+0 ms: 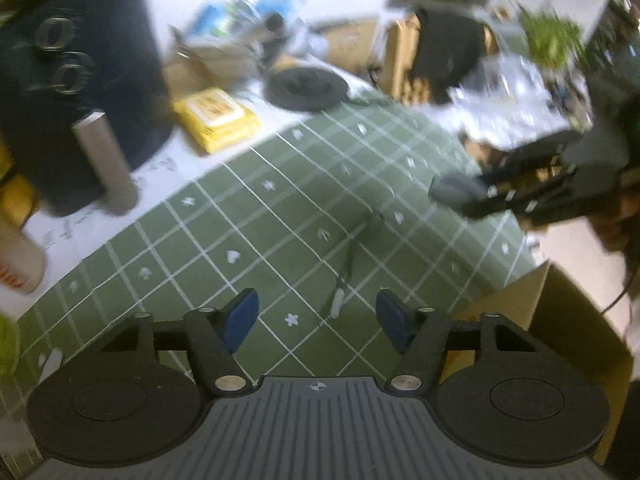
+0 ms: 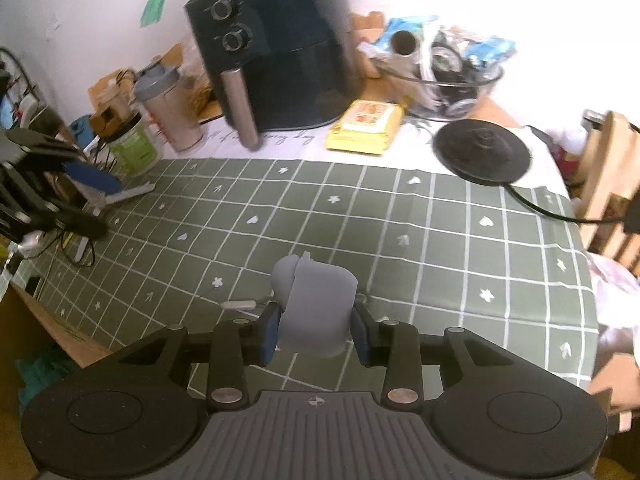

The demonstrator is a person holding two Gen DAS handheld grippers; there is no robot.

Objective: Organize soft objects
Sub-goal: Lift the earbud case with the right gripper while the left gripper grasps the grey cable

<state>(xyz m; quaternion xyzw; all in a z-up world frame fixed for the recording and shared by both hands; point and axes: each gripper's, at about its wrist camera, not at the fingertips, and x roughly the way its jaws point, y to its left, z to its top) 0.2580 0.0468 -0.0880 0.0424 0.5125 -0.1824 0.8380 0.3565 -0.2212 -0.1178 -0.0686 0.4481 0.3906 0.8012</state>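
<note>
The grey soft case (image 2: 314,306) is sitting squeezed between the blue pads (image 2: 270,334) of the right gripper (image 2: 316,334), its long axis pointing forward along the fingers and up off the green checked cloth (image 2: 440,248). The left gripper (image 1: 318,320) is hanging empty with its jaws apart over the same cloth. Its camera is showing the case (image 1: 454,190) side-on, ahead to its right, lifted clear; the right camera alone is showing the grip.

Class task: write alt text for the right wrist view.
The right gripper clamps a soft grey case above a green checked tablecloth. Behind stand a black air fryer, a yellow packet and a round black kettle base.
</note>
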